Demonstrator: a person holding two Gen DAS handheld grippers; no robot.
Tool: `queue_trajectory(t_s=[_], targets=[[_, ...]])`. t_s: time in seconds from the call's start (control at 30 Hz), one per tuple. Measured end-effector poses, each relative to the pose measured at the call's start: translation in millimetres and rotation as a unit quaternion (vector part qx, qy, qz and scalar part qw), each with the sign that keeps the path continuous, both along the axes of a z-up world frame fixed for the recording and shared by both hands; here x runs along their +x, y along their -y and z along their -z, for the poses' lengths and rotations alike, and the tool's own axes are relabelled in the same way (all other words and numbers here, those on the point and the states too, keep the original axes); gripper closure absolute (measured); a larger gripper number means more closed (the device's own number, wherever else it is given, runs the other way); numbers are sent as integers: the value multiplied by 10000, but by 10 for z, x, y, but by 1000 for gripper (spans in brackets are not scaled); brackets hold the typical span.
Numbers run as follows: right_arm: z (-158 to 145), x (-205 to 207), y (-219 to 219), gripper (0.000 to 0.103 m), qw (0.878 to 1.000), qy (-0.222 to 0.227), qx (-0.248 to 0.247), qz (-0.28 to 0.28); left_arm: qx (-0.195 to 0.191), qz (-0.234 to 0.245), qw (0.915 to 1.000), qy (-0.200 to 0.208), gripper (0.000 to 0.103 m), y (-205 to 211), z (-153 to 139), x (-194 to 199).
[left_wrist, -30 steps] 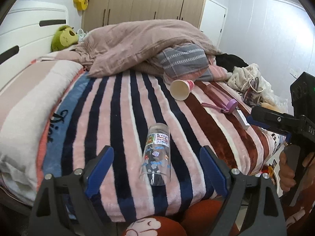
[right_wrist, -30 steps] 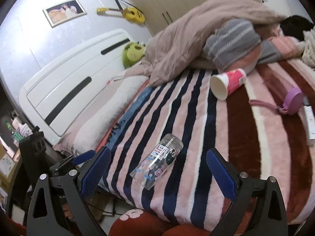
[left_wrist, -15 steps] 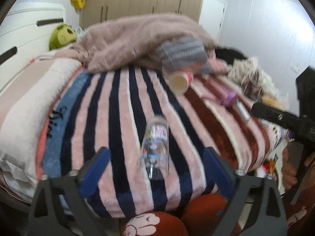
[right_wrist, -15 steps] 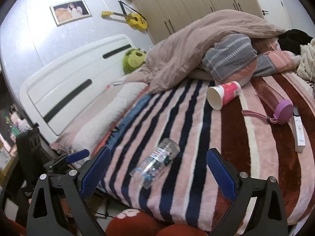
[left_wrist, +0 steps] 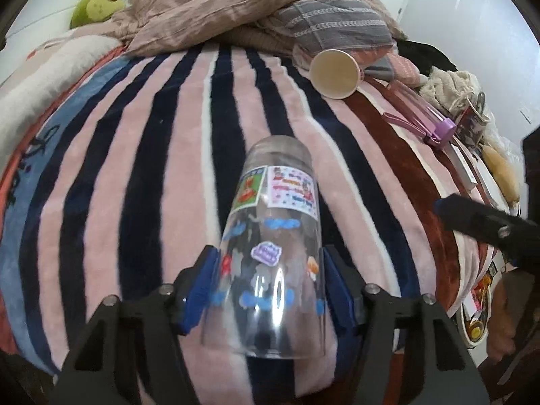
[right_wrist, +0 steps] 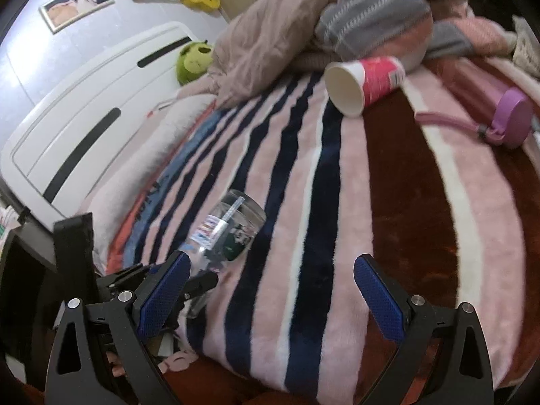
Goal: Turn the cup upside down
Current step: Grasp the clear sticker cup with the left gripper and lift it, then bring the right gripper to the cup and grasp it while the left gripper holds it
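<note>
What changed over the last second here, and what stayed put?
The left tool advanced to the clear sticker cup and closed its fingers against both sides near the open end. The right tool stayed open and empty. The cup still lies on its side on the striped blanket; the paper cup is unmoved.

Clear glossy cup [left_wrist: 275,236] with paper-looking stickers. Plush, fuzzy striped blanket [left_wrist: 141,175]. Matt paper cup [right_wrist: 366,82]. Crinkled cloth duvet [left_wrist: 216,3]. Textured blue pads [right_wrist: 378,300] on matt black plastic fingers.
</note>
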State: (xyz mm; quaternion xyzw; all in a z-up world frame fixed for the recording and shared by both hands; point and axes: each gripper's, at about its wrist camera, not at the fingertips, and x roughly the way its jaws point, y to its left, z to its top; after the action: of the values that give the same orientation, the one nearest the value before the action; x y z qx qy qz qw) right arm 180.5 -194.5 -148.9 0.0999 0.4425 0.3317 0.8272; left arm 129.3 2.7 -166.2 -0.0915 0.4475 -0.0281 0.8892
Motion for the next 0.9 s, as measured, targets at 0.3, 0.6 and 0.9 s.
queue_trajectory(t_s=[0.3,0.6,0.9], targets=[[222,56,-148,5,9969,-540,449,-354,-157,117,9998,-53,45,-26,16,-216],[481,-19,-799,29,9727,-1659,913,-1340,-621,98,9980,-87,45,-122,88,-553],[653,330,-1185,34,9626,-2380,559,-1164,-982,35,9951,67,45,-213,152,-571]])
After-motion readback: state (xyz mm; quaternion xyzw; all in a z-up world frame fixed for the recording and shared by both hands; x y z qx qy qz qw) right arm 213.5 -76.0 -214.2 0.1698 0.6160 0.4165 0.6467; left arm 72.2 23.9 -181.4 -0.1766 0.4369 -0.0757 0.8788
